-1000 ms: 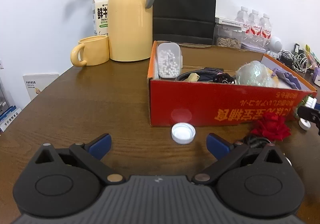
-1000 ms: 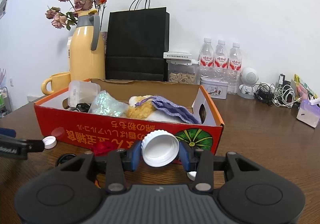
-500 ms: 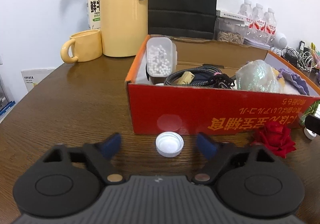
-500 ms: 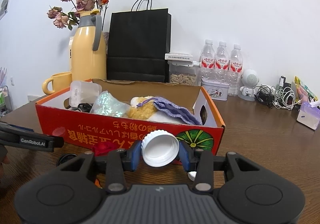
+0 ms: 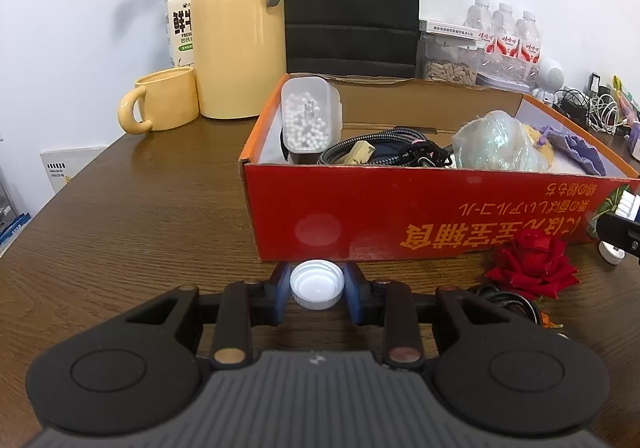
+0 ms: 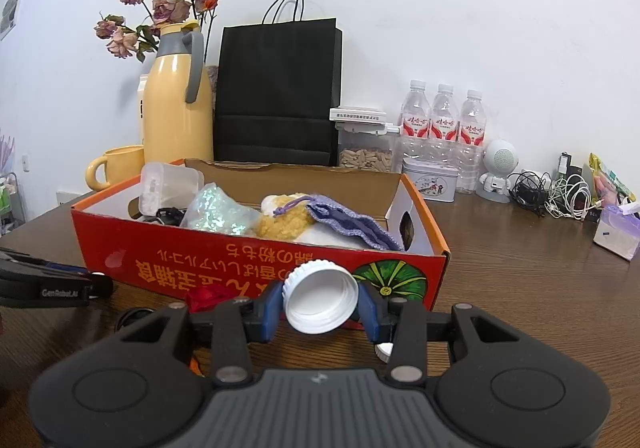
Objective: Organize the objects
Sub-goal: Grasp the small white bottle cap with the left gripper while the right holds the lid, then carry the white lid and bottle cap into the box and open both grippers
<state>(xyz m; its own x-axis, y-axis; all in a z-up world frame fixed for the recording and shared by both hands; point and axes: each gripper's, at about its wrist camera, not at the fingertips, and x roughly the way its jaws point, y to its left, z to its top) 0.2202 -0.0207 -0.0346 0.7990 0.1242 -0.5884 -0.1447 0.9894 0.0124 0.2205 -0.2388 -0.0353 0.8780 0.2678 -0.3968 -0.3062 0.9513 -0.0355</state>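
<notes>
A small white cap point(image 5: 317, 284) lies on the wooden table just in front of the red cardboard box point(image 5: 400, 216). My left gripper point(image 5: 317, 290) is closing, with this cap between its blue pads, which touch both of its sides. My right gripper point(image 6: 320, 298) is shut on a larger white cap point(image 6: 320, 304), held tilted above the table before the box point(image 6: 200, 260). A red rose point(image 5: 532, 262) lies by the box front. The left gripper point(image 6: 100, 283) also shows at the left edge of the right wrist view.
The box holds a bead container point(image 5: 308, 116), cables, a shiny bag point(image 6: 216, 208) and a purple pouch point(image 6: 352, 226). Behind stand a yellow thermos point(image 5: 240, 28), a mug point(image 5: 164, 100), a black bag point(image 6: 280, 88) and water bottles point(image 6: 444, 120). Another little cap point(image 5: 610, 251) lies right of the rose.
The left gripper's jaws have come together from wide apart onto the small white cap. The right gripper has kept still with its large cap.
</notes>
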